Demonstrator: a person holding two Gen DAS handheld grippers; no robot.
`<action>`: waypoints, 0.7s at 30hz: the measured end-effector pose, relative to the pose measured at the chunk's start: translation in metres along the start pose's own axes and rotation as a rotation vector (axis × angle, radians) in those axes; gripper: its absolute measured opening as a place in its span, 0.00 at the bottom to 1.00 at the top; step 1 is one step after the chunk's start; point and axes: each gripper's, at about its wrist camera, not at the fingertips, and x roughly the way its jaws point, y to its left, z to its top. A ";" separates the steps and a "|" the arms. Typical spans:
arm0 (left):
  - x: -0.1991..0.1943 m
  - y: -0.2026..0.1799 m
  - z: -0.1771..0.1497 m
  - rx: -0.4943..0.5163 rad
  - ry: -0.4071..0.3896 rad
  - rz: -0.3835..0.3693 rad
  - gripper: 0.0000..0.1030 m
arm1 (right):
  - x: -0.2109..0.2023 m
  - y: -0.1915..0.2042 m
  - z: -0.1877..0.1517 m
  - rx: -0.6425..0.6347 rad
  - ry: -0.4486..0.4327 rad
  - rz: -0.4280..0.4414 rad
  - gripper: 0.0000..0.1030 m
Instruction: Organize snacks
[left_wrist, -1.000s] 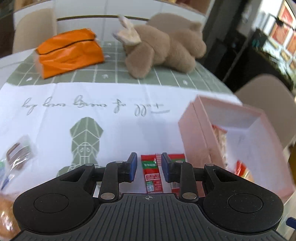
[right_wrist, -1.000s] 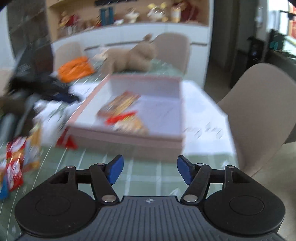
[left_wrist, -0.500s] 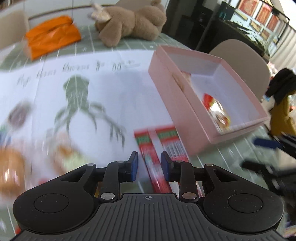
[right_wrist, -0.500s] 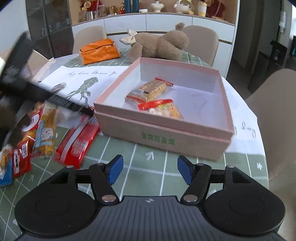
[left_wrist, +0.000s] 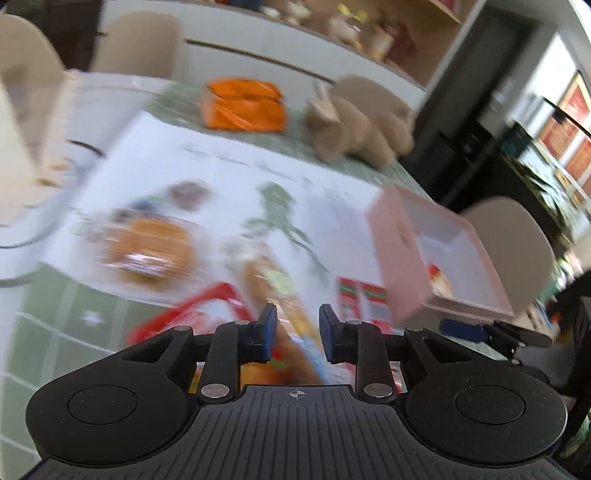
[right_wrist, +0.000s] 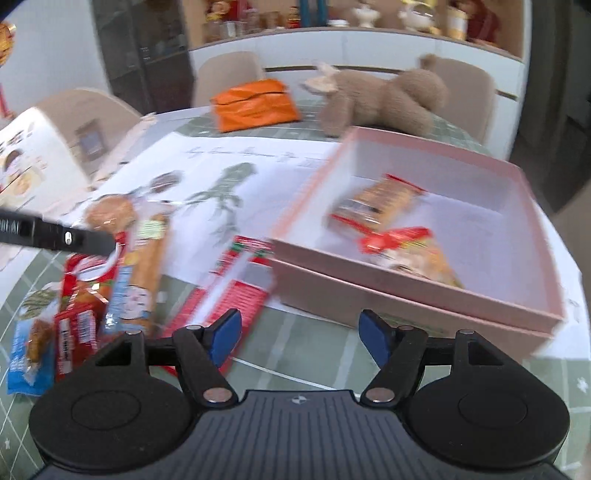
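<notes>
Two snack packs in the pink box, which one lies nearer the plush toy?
The cracker pack, tan biscuits in clear wrap, toward the pink box's far side near the plush toy; the red-topped pack lies nearer the camera.

A: The square pink cardboard box (right_wrist: 424, 295) looks matt, and the glossy plastic snack wrappers (right_wrist: 391, 229) inside it?

B: Shiny film. At twelve o'clock the brown plush toy (right_wrist: 384, 99) is fuzzy cloth, the orange bag (right_wrist: 255, 105) crinkled and glossy
</notes>
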 end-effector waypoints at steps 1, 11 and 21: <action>-0.004 0.005 0.002 -0.011 -0.015 0.016 0.27 | 0.004 0.005 0.003 -0.016 -0.001 0.007 0.71; 0.014 0.049 0.052 -0.006 -0.074 0.169 0.27 | 0.057 0.070 0.013 -0.130 0.036 -0.084 0.77; 0.116 0.075 0.127 0.230 0.098 0.167 0.30 | -0.003 0.024 -0.033 -0.095 0.095 -0.003 0.56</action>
